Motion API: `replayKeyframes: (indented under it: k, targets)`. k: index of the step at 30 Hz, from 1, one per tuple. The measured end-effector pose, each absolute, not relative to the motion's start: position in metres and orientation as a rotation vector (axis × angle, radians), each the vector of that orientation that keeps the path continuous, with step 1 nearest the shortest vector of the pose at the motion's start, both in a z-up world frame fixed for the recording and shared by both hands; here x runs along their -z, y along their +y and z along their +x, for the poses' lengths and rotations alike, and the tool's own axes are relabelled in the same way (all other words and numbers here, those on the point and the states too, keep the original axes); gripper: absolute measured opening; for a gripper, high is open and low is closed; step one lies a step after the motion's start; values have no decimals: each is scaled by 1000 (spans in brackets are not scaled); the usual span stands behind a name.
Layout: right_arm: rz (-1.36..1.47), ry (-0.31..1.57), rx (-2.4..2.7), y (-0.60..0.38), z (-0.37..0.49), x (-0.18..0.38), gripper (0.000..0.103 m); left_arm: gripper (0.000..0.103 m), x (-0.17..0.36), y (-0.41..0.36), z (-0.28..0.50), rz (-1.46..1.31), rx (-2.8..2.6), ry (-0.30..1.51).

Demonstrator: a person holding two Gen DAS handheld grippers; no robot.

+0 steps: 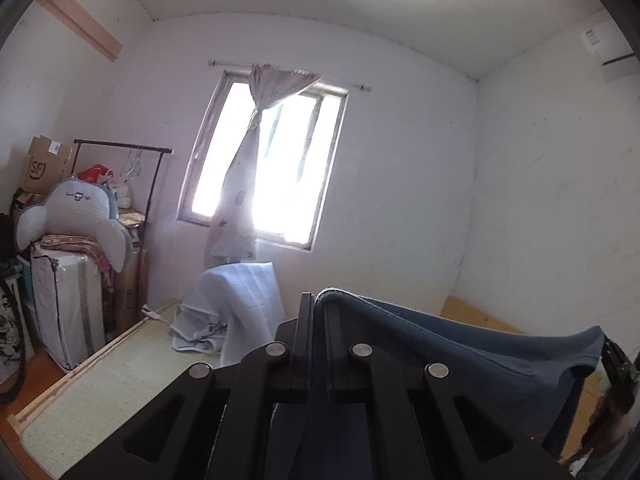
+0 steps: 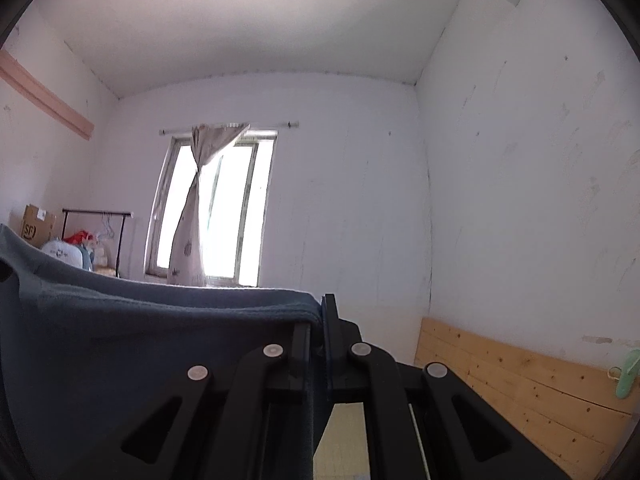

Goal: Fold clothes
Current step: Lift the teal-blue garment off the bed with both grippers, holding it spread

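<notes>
Left gripper (image 1: 318, 312): fingers are closing tight on one end of the blue cloth (image 1: 440, 344), with no gap showing between them.
Right gripper (image 2: 320, 316): fingers are pinching the other end of the same cloth — the fabric is bunching at the tips.
Cloth: it is hanging lifted in the air, stretching between the two grippers and sagging a little in the middle, above the mat (image 1: 120, 392).
Cardboard box (image 1: 44, 168): it is standing open at the left wall; what it holds cannot be told.
Clothes rack (image 1: 120, 148): a few empty hangers are dangling from its bar.
White case (image 1: 64, 304): a grey cushion (image 1: 68, 216) is sitting on top — folded blankets under it.
</notes>
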State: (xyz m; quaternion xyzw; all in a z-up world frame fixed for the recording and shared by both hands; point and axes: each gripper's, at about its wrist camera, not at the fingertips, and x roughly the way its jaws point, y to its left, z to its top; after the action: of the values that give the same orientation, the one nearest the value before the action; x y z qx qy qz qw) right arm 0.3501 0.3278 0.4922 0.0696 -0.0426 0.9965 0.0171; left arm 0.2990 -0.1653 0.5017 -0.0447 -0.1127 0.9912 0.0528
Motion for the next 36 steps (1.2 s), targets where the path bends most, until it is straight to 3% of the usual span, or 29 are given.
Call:
replayKeyframes:
  k: [7, 24, 32, 36]
  targets:
    - [11, -122, -3104, 318, 251, -458, 3, 3, -460, -153, 191, -333, -3074, -303]
    - [-589, -178, -3014, 333, -47, -293, 3, 3, -260, -116, -91, -897, -3061, -217]
    - [-666, -205, -2967, 344, -170, -234, 3, 3, -218, -121, -193, -876, -3114, -249]
    - [-690, -250, -2950, 336, -221, -206, 3, 3, -192, -109, -240, -882, -3153, -137]
